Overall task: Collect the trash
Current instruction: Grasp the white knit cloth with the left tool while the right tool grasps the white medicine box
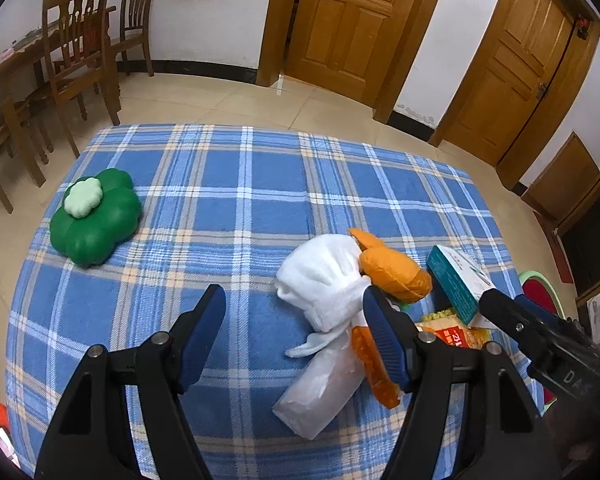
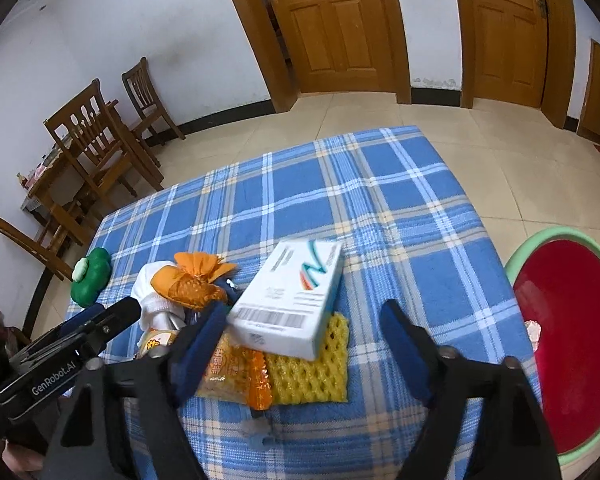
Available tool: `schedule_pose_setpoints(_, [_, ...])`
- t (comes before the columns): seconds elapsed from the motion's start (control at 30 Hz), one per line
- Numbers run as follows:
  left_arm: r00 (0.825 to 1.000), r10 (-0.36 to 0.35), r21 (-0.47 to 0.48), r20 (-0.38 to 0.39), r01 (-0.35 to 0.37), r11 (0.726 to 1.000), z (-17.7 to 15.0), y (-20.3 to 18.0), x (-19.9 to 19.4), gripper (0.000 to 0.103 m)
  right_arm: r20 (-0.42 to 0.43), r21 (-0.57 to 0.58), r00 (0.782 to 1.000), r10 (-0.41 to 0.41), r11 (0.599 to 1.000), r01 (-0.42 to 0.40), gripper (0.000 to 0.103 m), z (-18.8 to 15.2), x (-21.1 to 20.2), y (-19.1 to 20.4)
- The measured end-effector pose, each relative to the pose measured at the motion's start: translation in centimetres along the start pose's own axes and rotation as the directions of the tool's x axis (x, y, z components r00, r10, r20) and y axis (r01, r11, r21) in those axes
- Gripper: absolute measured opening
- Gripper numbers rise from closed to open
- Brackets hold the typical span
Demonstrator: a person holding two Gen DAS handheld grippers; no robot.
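Right gripper: jaws spread, holding nothing, with the white medicine box tilted between them, propped on the yellow foam net and snack wrapper. Recommended: close squarely across the box's long sides. Left gripper: also released, near the white cloth and orange pouch. The red bin stands right, beyond the table edge; that path appears unobstructed. The green clover box lies far left.

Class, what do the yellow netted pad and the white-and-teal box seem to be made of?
Yellow netted pad: apparently soft foam mesh, matte, with open diamond holes. White-and-teal box: likely thin printed cardboard, smooth and slightly glossy, with sharp folded edges and a barcode.
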State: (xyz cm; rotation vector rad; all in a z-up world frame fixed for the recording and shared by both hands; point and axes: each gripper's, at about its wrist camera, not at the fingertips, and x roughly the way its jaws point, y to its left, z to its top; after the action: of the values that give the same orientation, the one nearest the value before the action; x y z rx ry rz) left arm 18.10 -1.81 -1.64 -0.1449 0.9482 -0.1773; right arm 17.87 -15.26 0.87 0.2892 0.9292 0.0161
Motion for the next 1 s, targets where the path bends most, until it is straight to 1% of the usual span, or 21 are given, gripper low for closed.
schedule_pose_setpoints(0.03, [1.0,-0.003,0.002,-0.002,0.003,1.0,0.0,-0.1,0.1,0.071,-0.004,0.005,1.0,0.008,1.0,-0.008,0.067,-0.1,0.1,-0.1])
schedule_pose_setpoints(0.1, [1.0,-0.007,0.006,-0.005,0.007,1.0,0.1,-0.4,0.3,0.071,-0.013,0.011,1.0,0.019,1.0,-0.019,0.056,-0.1,0.3,-0.3])
schedule_pose_setpoints(0.17, [1.0,-0.01,0.011,-0.009,0.01,1.0,0.1,-0.6,0.5,0.071,-0.023,0.016,0.999,0.026,1.0,-0.025,0.052,-0.3,0.6,-0.4])
schedule_pose_setpoints(0.27, [1.0,-0.014,0.016,-0.014,0.014,1.0,0.1,-0.9,0.8,0.071,-0.016,0.022,0.999,0.034,0.999,-0.033,0.051,-0.5,0.5,-0.7])
schedule_pose_setpoints(0.3, [1.0,-0.015,0.017,-0.015,0.015,1.0,0.1,-0.9,0.9,0.071,-0.012,0.024,0.999,0.037,0.999,-0.037,0.04,-0.5,0.5,-0.8])
schedule_pose_setpoints(0.33, [1.0,-0.015,0.018,-0.017,0.016,1.0,0.1,-1.0,1.0,0.071,-0.01,0.024,0.999,0.038,0.999,-0.038,0.037,-0.5,0.4,-0.9])
schedule_pose_setpoints(0.43, [1.0,-0.019,0.018,-0.024,0.019,1.0,0.2,-1.2,1.5,0.071,-0.006,0.032,0.999,0.038,0.999,-0.038,0.036,-0.5,0.3,-1.4])
schedule_pose_setpoints(0.57, [0.999,-0.029,0.014,-0.036,0.03,0.999,0.2,-1.4,2.5,0.071,-0.003,0.048,1.0,0.03,0.998,-0.03,0.032,-0.6,0.4,-2.3])
schedule_pose_setpoints(0.9, [0.997,-0.071,-0.009,-0.038,0.071,0.997,0.0,-1.3,4.4,0.07,-0.001,0.075,1.0,0.022,0.997,-0.022,0.032,-0.6,0.4,-3.5])
schedule_pose_setpoints(0.93, [0.996,-0.075,-0.016,-0.037,0.075,0.997,0.0,-1.2,4.6,0.065,0.001,0.075,1.0,0.022,0.997,-0.022,0.032,-0.7,0.3,-3.5])
schedule_pose_setpoints(1.0, [0.997,-0.066,-0.018,-0.026,0.066,0.998,0.0,-1.0,4.6,0.057,0.007,0.075,1.0,0.023,0.997,-0.024,0.032,-0.6,0.1,-3.4])
